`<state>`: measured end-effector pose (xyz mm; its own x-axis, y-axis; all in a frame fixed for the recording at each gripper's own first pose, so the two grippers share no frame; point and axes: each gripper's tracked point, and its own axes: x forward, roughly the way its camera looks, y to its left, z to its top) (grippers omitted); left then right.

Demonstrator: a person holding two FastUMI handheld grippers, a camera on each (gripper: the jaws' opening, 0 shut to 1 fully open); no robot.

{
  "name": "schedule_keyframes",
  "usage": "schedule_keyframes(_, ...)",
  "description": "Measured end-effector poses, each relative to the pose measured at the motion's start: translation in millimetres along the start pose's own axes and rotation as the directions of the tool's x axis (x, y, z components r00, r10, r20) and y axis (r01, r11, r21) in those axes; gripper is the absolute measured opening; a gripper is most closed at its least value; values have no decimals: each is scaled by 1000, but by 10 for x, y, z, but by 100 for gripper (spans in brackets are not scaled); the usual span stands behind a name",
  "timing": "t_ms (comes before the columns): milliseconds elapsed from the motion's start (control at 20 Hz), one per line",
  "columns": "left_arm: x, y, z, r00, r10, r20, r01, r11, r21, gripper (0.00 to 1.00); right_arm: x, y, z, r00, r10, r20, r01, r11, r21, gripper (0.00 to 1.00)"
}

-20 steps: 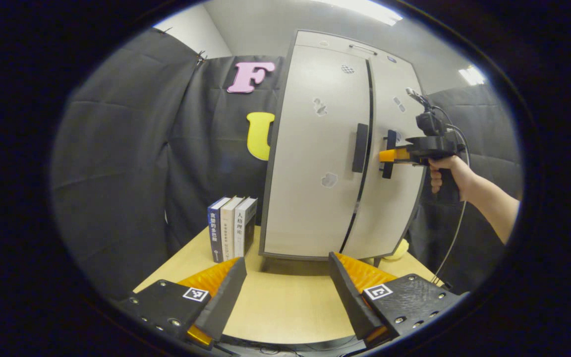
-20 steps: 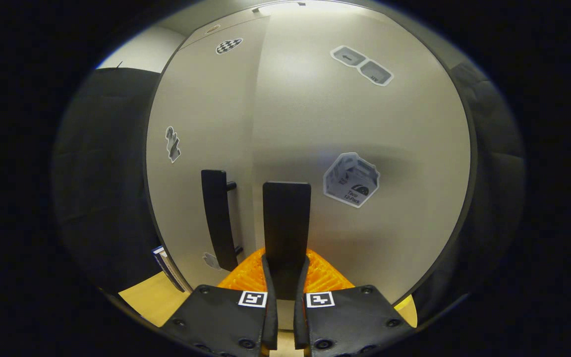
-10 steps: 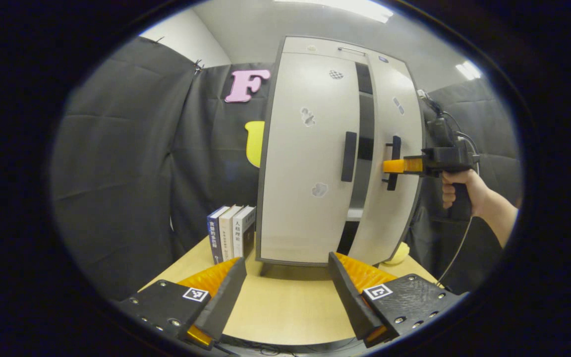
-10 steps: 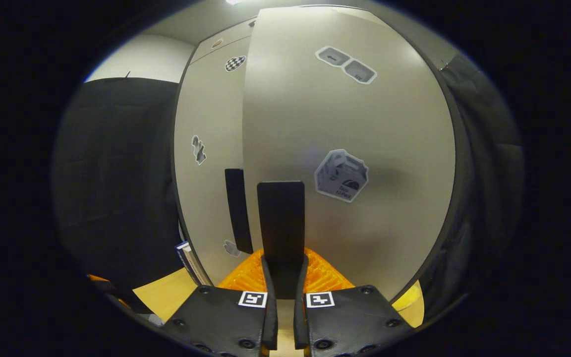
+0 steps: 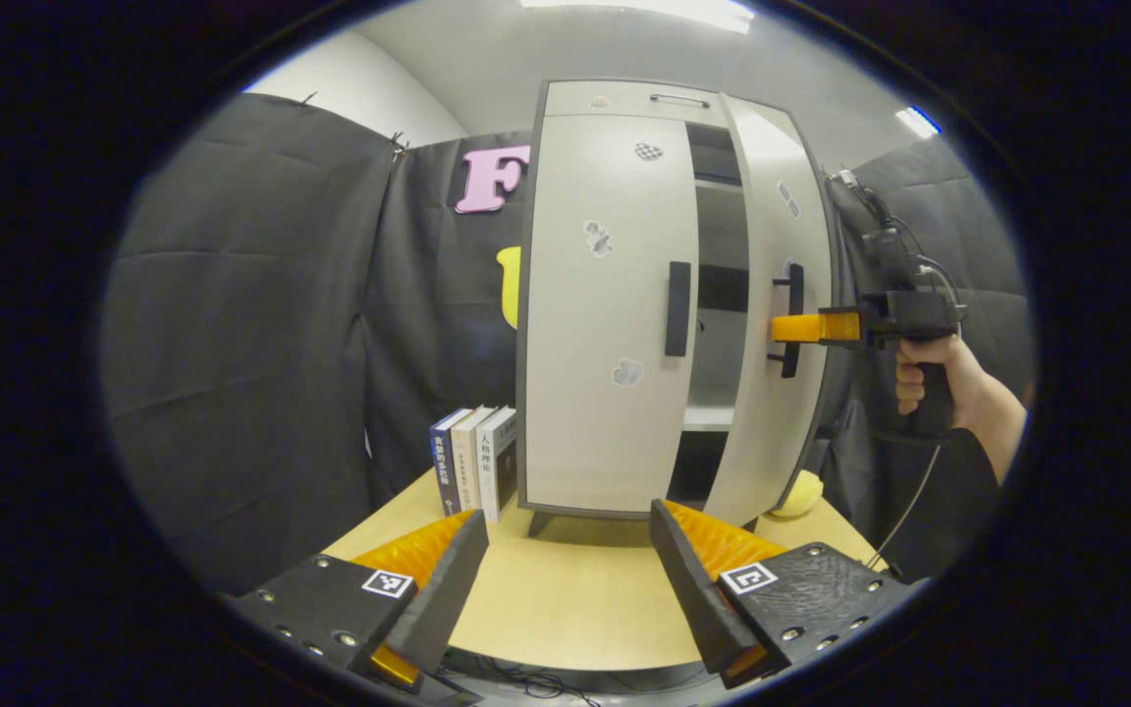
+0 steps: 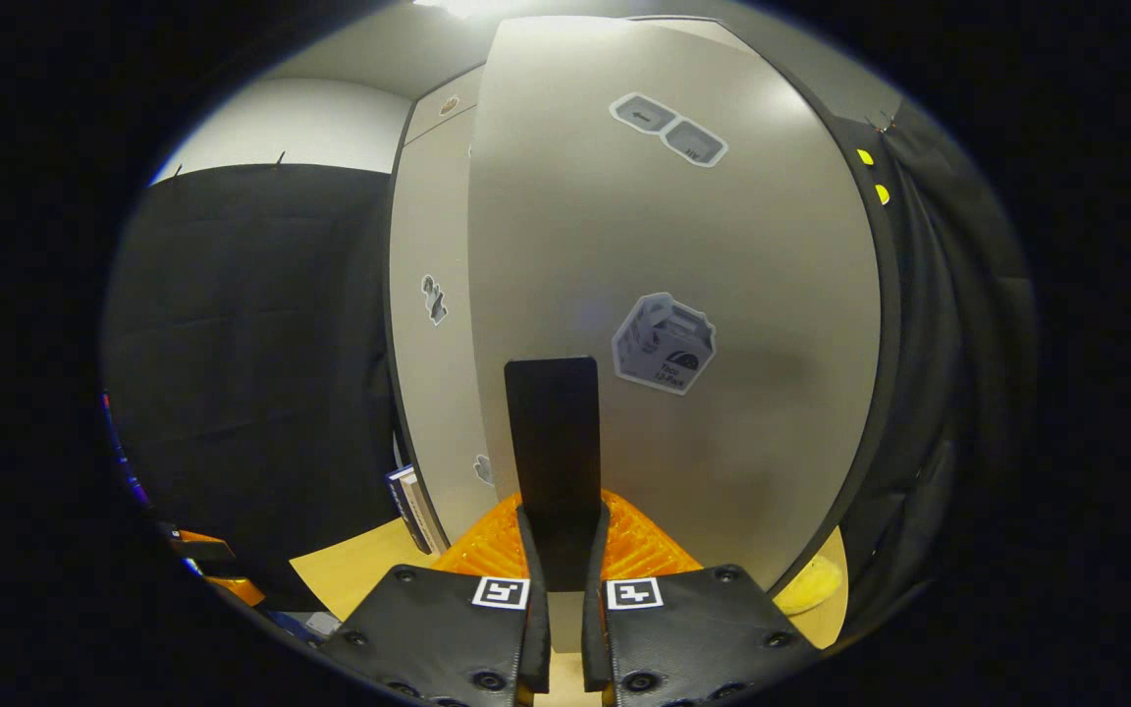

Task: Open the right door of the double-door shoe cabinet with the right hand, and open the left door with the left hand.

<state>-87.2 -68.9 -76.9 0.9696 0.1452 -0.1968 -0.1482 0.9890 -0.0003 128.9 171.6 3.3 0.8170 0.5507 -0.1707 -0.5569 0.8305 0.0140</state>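
The pale grey shoe cabinet (image 5: pixel 624 98) stands on the table. Its left door (image 5: pixel 605 295) is closed, with a dark vertical handle (image 5: pixel 677 308). The right door (image 5: pixel 772 393) is swung partly outward, showing a dark gap and shelves (image 5: pixel 711 417) inside. In the right gripper view, my right gripper (image 6: pixel 565 520) is shut on the right door's dark handle (image 6: pixel 553 432), close against the door face (image 6: pixel 742 245). From the left gripper view that gripper (image 5: pixel 783 328) shows at the handle (image 5: pixel 794 295), held by a hand (image 5: pixel 929 378). My left gripper (image 5: pixel 565 574) hangs open over the table, well short of the cabinet.
Three upright books (image 5: pixel 473 471) stand left of the cabinet on the wooden table (image 5: pixel 565 609). A yellow soft object (image 5: pixel 799 494) lies at the cabinet's right foot. A cable (image 5: pixel 904 511) hangs from the right gripper. Black cloth walls surround the booth.
The right door has swung outward from closed, pulled by the right gripper on its handle; the gap between the doors widened. The left gripper stayed open and shifted slightly.
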Motion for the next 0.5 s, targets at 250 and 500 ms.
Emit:
schedule_keyframes(250, -185, -135, 105, 999, 22, 37, -21, 1000, -15, 99, -73, -33, -11, 999, 37, 7, -37, 999, 13, 14)
schedule_keyframes(500, -373, -324, 49, 999, 40, 34, -39, 999, -25, 99, -138, -88, -20, 998, 64, 5, -64, 998, 7, 15)
